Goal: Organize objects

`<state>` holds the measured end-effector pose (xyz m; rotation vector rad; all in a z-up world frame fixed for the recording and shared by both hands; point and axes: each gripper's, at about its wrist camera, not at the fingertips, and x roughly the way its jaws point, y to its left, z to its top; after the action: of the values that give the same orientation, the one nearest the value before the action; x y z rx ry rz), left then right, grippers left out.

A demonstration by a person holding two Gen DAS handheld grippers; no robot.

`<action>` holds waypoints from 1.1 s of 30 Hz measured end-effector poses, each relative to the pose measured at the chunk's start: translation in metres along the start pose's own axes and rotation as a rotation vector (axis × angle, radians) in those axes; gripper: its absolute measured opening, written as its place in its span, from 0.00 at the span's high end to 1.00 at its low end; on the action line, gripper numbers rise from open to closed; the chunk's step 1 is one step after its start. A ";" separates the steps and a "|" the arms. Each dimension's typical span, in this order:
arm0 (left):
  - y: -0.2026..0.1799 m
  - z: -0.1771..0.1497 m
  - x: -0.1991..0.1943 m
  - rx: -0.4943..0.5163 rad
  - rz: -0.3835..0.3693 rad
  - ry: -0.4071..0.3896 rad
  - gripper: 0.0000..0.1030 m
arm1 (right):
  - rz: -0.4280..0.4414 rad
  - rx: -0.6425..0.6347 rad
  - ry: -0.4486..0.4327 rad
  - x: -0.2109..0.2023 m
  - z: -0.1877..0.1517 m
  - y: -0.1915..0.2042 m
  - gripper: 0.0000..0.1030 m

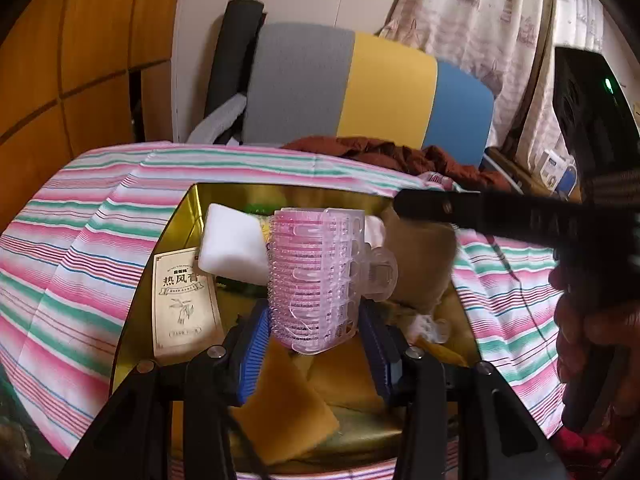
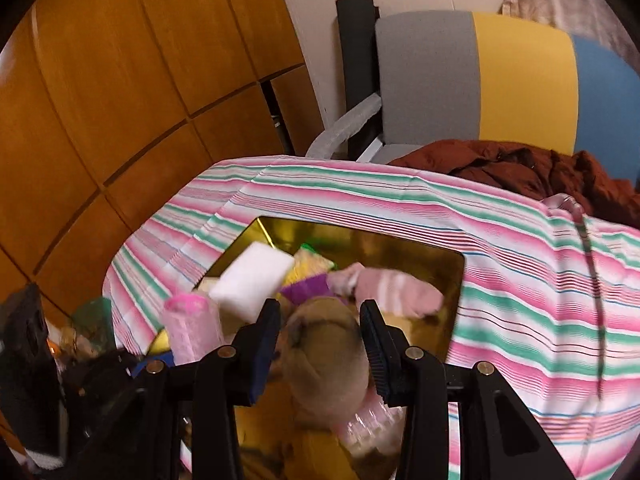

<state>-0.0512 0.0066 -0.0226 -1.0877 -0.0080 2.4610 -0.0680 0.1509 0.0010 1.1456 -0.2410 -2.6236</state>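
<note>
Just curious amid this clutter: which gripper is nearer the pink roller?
Left. The left gripper clamps the roller; the right gripper, holding a plush, is beside the roller, not touching.

Light: you get warm, even indoor light.
Glare: gold box (image 1: pixel 176 220) walls shine.
Blur: your right view smears.
Edges: fisheye bending, dark corners.

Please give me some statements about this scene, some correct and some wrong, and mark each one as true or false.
1. The left gripper holds a pink hair roller. True.
2. The right gripper is empty. False: it is shut on a tan plush toy.
3. The gold box sits on a striped cloth. True.
4. The box is empty. False: it holds a white sponge, a paper packet and other things.
5. The chair behind is all red. False: grey, yellow and blue.
</note>
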 end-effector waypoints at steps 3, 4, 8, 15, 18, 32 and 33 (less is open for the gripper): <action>0.005 0.004 0.012 0.003 0.002 0.035 0.56 | 0.029 0.055 0.004 0.015 0.011 -0.003 0.58; 0.005 0.006 0.016 0.008 0.010 0.045 0.56 | 0.043 0.071 0.007 0.019 0.014 -0.005 0.56; 0.011 0.011 0.025 -0.013 0.030 0.081 0.52 | 0.043 0.108 -0.020 0.015 0.018 -0.009 0.44; 0.016 0.010 0.006 -0.072 0.020 0.030 0.43 | -0.022 0.017 -0.006 -0.003 -0.002 -0.006 0.49; 0.017 0.004 -0.006 -0.095 0.035 -0.002 0.43 | -0.011 -0.025 0.042 0.002 -0.014 0.000 0.62; 0.014 -0.010 -0.030 -0.166 0.187 0.061 0.43 | -0.002 -0.010 0.064 0.030 -0.016 -0.001 0.43; 0.010 -0.010 -0.033 -0.146 0.211 0.058 0.43 | -0.031 -0.029 0.035 0.014 -0.019 0.004 0.36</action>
<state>-0.0284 -0.0170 -0.0086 -1.2806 -0.0590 2.6486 -0.0626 0.1415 -0.0207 1.1937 -0.1792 -2.6228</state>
